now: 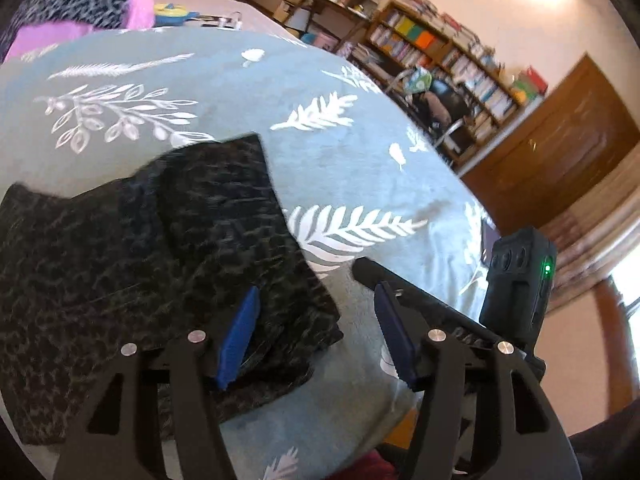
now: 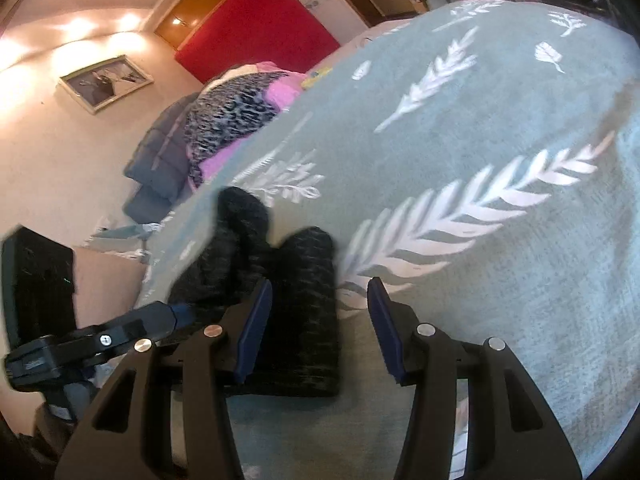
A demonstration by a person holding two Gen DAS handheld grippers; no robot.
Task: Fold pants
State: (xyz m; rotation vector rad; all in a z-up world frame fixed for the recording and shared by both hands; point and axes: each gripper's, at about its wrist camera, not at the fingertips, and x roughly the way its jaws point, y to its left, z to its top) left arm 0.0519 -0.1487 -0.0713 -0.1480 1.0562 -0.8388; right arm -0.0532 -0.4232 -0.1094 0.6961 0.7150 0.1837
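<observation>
The dark speckled pants lie folded into a thick bundle on the pale blue leaf-print bedspread. My left gripper is open and empty, just above the bundle's near right corner, its left pad over the cloth. The right gripper shows in this view as a black bar with a camera at the right. In the right wrist view the pants lie low and left of centre. My right gripper is open and empty, its left finger over the bundle's right edge. The left gripper shows at lower left.
A pile of pink and leopard-print clothes lies at the bed's far end, also in the right wrist view. Bookshelves and a wooden door stand beyond the bed's right edge. A red panel is on the far wall.
</observation>
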